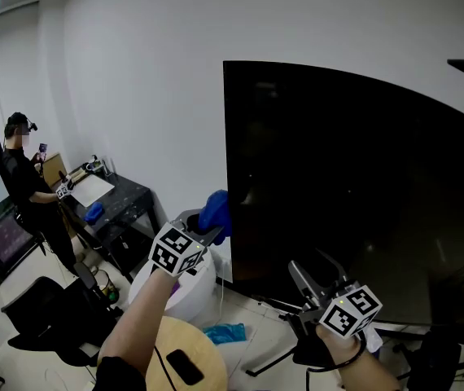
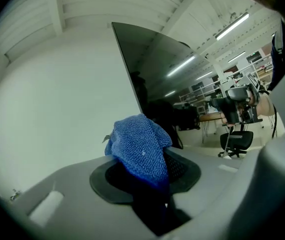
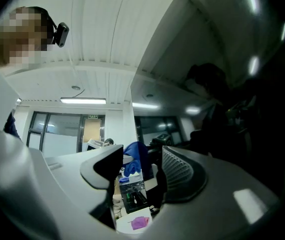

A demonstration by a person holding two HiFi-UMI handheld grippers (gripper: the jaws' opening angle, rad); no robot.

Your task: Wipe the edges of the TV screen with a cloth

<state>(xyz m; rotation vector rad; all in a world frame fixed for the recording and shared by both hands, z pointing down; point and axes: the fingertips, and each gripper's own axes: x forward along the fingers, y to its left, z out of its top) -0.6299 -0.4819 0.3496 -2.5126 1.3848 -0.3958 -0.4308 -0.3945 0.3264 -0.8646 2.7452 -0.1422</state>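
Nearest, left gripper (image 1: 210,233) fingers (image 2: 183,169) clamp blue cloth (image 1: 216,210) beside TV screen (image 1: 354,186) edge; right gripper (image 1: 309,265) fingers (image 3: 180,171) apart, empty; stool (image 1: 203,344) below.

Open-plan office or lab workroom. Plain white wall (image 1: 134,72); large dark TV screen (image 1: 354,186) on a floor stand. Far left, a person (image 1: 22,169) works at a dark desk (image 1: 122,198). Elsewhere: swivel chair (image 2: 235,141), ceiling strip lights (image 2: 231,26), glass doors (image 3: 57,134) under more strip lighting.
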